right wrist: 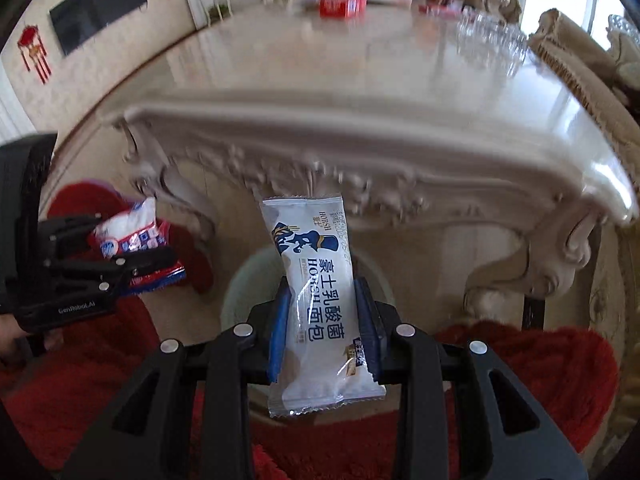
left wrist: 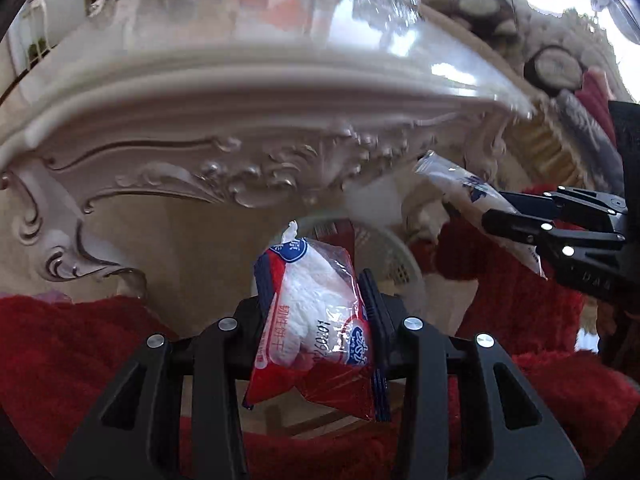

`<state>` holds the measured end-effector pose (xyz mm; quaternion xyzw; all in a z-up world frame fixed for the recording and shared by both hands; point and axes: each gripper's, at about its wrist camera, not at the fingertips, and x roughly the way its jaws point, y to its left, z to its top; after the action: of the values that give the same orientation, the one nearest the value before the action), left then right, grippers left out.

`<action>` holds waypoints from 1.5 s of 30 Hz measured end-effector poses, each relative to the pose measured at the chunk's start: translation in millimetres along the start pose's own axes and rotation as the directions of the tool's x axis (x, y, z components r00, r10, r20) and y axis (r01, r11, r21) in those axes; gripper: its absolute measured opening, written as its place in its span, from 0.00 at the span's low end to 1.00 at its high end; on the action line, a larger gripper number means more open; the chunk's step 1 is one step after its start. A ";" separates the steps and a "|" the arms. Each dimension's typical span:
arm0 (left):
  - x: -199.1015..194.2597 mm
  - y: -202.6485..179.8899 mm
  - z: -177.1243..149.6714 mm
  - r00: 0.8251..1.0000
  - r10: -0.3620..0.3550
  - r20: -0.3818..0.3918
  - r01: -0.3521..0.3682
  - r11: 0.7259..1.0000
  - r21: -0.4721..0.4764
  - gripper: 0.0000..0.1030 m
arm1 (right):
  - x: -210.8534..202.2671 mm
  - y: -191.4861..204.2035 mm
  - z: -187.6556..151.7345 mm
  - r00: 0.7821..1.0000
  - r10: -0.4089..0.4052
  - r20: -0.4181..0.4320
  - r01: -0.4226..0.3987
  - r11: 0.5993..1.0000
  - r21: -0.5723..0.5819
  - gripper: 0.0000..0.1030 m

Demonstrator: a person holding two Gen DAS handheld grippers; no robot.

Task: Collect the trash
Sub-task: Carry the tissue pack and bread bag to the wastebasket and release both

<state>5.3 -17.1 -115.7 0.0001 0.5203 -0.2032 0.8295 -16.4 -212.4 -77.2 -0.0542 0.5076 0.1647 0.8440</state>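
Observation:
My left gripper (left wrist: 316, 300) is shut on a red, white and blue snack wrapper (left wrist: 312, 316) with something white inside; the same wrapper (right wrist: 132, 236) and left gripper (right wrist: 132, 268) show at the left of the right wrist view. My right gripper (right wrist: 324, 316) is shut on a long white bread wrapper (right wrist: 320, 304) with blue print; that wrapper (left wrist: 472, 196) and right gripper (left wrist: 504, 220) appear at the right of the left wrist view. A pale round bin (left wrist: 384, 256) stands on the floor just beyond both grippers, partly hidden by the wrappers; its rim (right wrist: 248, 272) shows behind the white wrapper.
A carved cream table (left wrist: 248, 92) with a glossy top rises right behind the bin. At its far end lie a red box (right wrist: 342, 5) and other packets. A glass dish (right wrist: 492, 40) sits near its right edge. Red fuzzy seats (left wrist: 508, 284) flank the bin.

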 end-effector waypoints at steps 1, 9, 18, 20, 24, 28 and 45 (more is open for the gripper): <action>4.9 -2.9 0.2 1.000 -0.001 -0.019 0.001 1.000 0.014 0.38 | 4.0 0.5 -0.2 1.000 -0.006 -0.009 0.006 1.000 -0.004 0.29; 58.1 -8.5 1.2 0.981 0.015 -0.192 -0.001 0.997 0.071 0.38 | 54.1 1.4 -13.8 0.990 0.027 -0.140 -0.028 1.000 -0.009 0.29; 67.2 -12.7 -3.0 0.978 0.096 -0.186 -0.074 0.990 0.122 0.39 | 65.3 -2.6 -13.3 0.987 0.011 -0.160 -0.011 1.000 0.000 0.29; 67.2 -14.5 -1.9 0.977 0.106 -0.186 -0.081 0.988 0.135 0.39 | 69.1 -3.9 -13.5 0.985 0.011 -0.174 -0.011 1.000 0.003 0.29; 73.0 -14.8 -1.5 0.972 0.117 -0.203 -0.090 0.986 0.140 0.40 | 79.3 -4.9 -17.1 0.978 0.003 -0.206 -0.003 1.000 0.000 0.29; 83.3 -12.3 -2.7 0.962 0.136 -0.237 -0.107 0.985 0.133 0.54 | 88.4 -6.1 -19.2 0.972 0.009 -0.234 -0.009 1.000 0.001 0.30; 71.0 -0.6 -3.6 0.977 0.110 -0.183 -0.101 0.993 0.059 0.91 | 84.1 -4.2 -19.5 0.977 -0.051 -0.208 0.044 0.998 -0.037 0.72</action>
<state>28.6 -40.8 -178.5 0.0672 0.5894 -0.1710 0.7867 4.9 -202.6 -160.4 -0.0969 0.5891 0.1460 0.7888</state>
